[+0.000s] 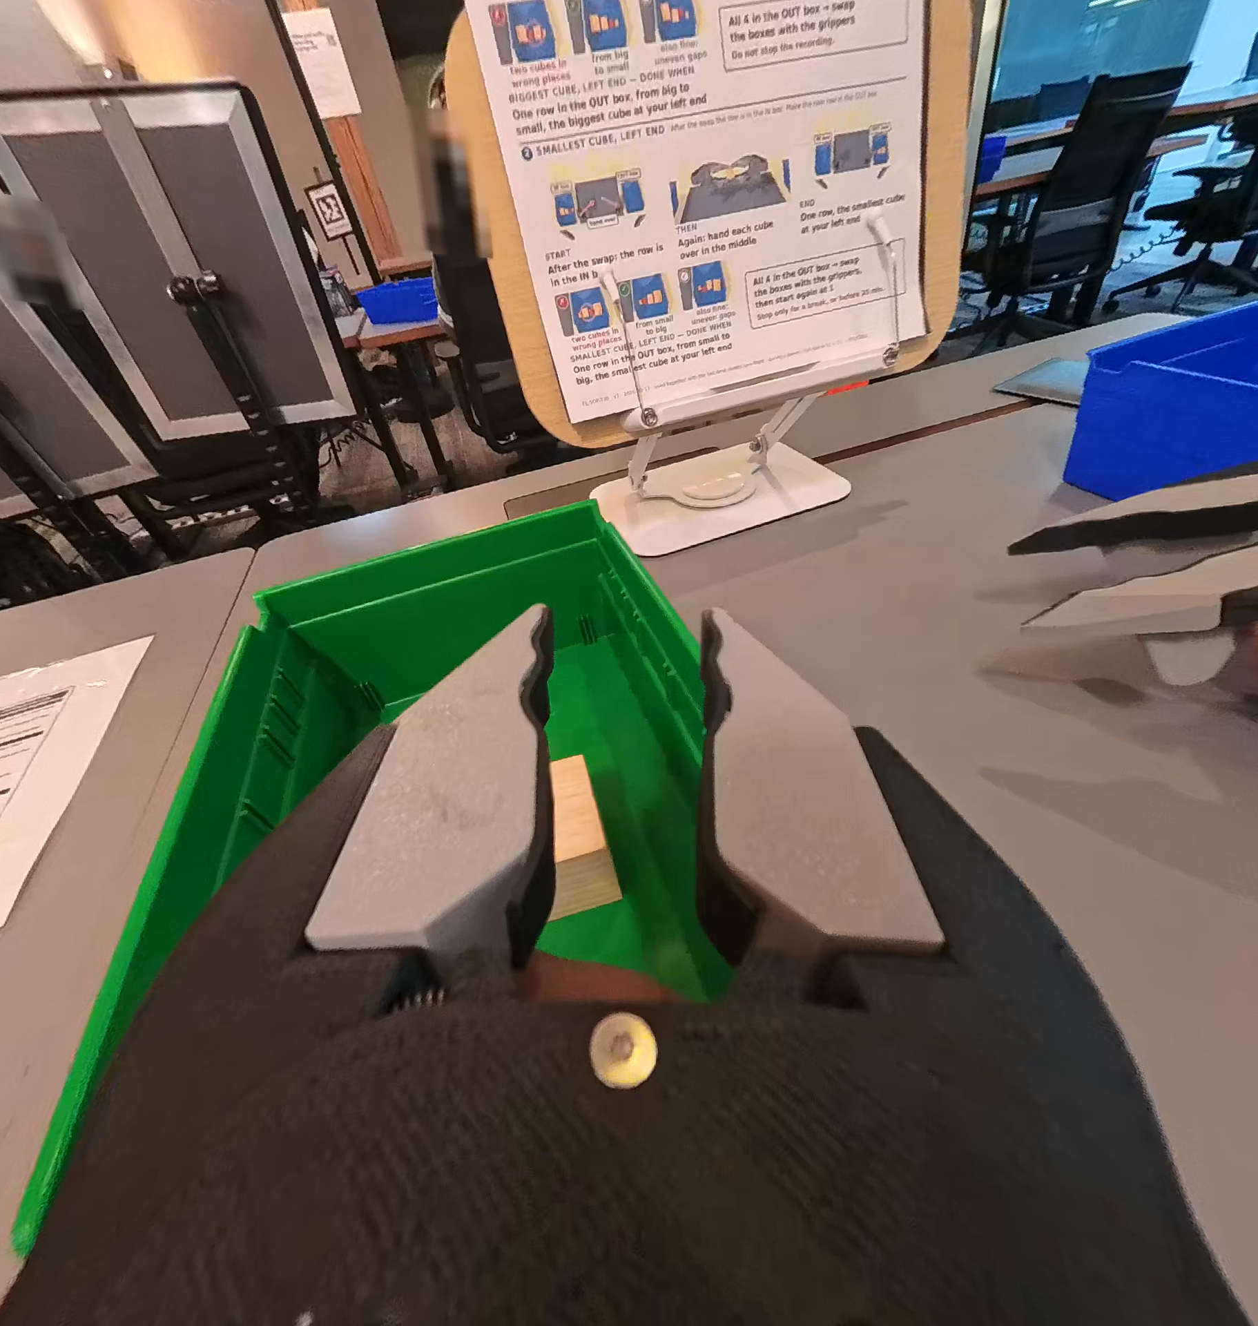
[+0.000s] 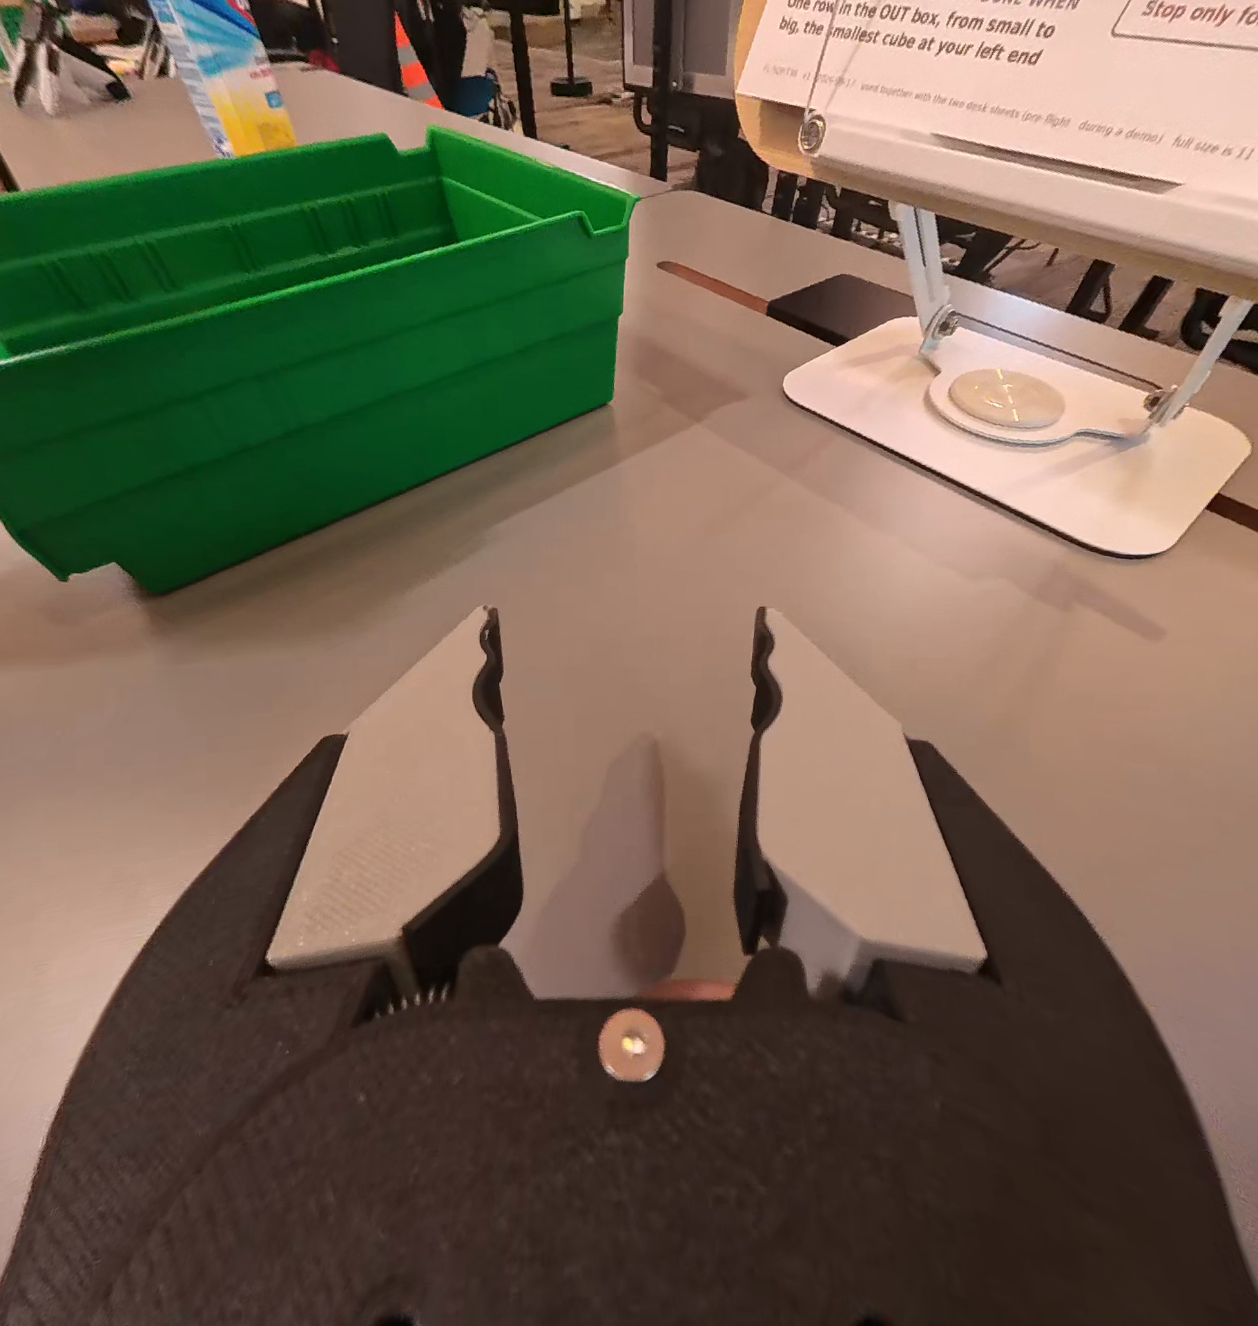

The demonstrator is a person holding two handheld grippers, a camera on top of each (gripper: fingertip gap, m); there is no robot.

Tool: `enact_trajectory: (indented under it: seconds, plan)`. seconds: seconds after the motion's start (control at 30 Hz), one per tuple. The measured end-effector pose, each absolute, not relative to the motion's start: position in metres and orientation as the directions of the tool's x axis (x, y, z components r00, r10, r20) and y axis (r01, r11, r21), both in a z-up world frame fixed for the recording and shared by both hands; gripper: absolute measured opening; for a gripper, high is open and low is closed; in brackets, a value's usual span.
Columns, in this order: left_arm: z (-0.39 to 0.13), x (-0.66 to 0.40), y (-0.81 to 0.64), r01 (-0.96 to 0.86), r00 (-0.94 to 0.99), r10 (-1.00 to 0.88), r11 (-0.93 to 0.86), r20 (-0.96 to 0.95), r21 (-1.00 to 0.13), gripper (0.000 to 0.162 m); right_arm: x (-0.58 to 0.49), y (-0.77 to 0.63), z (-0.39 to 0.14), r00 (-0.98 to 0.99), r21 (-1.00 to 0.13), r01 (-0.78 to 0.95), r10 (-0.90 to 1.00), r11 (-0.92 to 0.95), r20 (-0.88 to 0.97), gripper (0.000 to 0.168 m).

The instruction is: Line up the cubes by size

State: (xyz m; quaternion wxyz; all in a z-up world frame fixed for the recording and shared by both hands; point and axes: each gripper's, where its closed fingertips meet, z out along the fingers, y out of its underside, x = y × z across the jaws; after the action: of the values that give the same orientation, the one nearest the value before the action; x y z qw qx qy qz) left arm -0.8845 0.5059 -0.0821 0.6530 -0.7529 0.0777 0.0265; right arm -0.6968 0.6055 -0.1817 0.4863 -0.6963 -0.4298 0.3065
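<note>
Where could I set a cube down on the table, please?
Bare grey table lies between the green bin, the white stand base and the right gripper. The green bin is crowded: the left gripper hangs over its wooden cube.

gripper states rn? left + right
Left gripper: open, over the green bin, wooden cube below, not gripped.
Right gripper: open, empty, over the grey table.

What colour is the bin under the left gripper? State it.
Green; the bin shows best in the right wrist view.
</note>
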Motion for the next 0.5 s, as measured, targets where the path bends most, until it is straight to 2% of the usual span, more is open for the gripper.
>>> enact_trajectory:
  seconds: [0.5]
  plan:
    - [-0.084,-0.889,0.493,-0.211,0.977,-0.047,-0.146,-0.206,-0.967,0.038,-0.697,0.603,-0.190,0.427,-0.912,0.397,0.901,-0.104,0.083,0.068]
